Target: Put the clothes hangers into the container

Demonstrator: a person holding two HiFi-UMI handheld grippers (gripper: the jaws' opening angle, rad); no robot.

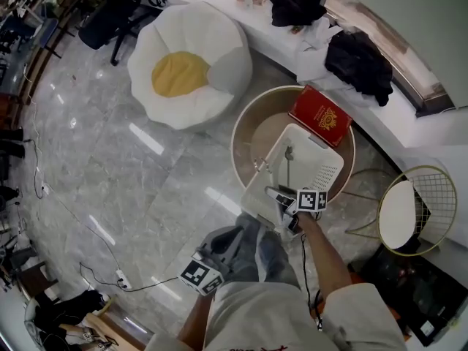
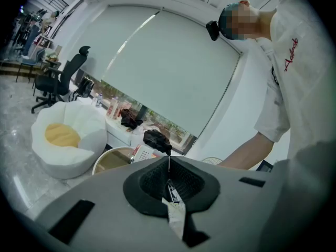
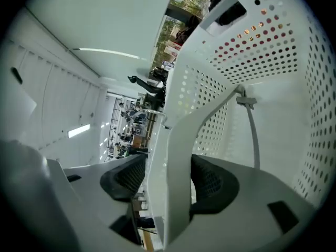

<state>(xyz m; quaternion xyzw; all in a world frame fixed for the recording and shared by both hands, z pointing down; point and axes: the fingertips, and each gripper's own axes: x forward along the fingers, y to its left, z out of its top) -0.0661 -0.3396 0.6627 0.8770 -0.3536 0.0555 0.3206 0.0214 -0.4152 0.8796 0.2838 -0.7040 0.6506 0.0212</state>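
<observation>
The right gripper [image 3: 168,178] has its jaws apart around the white plastic clothes hanger [image 3: 179,140] inside the white perforated plastic basket [image 3: 252,51], so it should back straight out without snagging, while the left gripper [image 2: 169,185] has its jaws together.

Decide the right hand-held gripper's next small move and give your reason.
Probably draw the right hand-held gripper straight back. Its jaws stand apart around the white hanger, which already lies in the perforated container, so nothing seems left to carry.
</observation>
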